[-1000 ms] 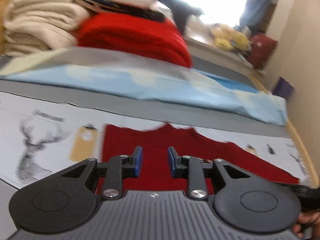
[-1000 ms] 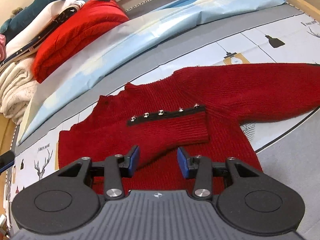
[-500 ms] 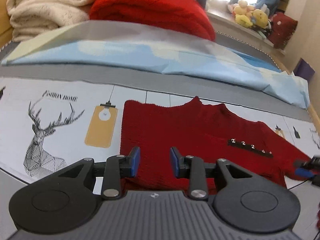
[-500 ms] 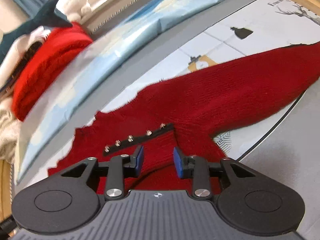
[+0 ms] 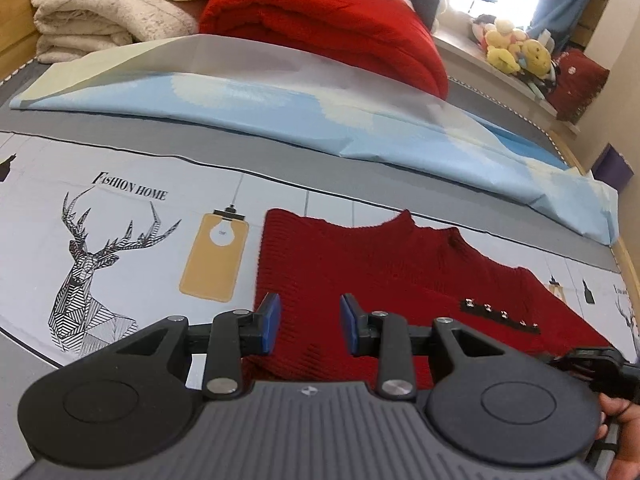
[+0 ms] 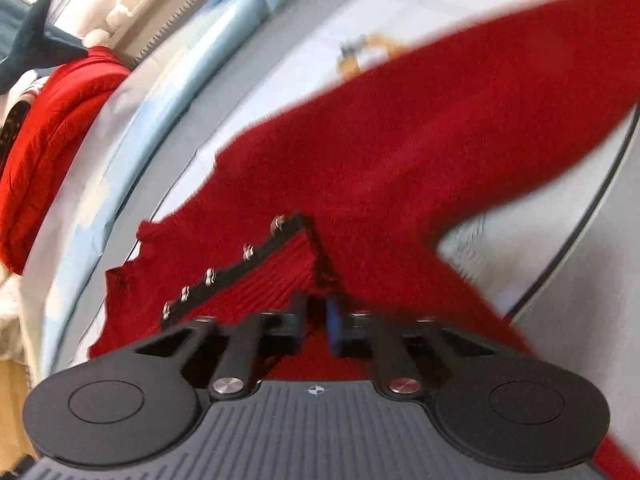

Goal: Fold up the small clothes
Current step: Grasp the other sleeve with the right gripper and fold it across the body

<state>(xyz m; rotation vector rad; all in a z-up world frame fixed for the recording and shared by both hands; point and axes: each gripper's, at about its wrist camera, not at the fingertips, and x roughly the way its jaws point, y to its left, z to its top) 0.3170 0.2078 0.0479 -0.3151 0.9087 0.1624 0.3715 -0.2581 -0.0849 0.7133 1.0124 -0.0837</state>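
Right gripper dropped and pinched red sweater, no containers visible

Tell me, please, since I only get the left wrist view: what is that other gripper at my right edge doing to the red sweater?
Observer: The right gripper has its fingers shut on a pinch of the red sweater, just beside the end of the black studded strip.
Operator: Is the whole sweater folded already?
Observer: No. One sleeve lies stretched out flat across the printed sheet, away from the body.
Operator: And that dark thing on the pile behind?
Observer: It looks like the tail of a dark blue plush shark, above the folded red knit.
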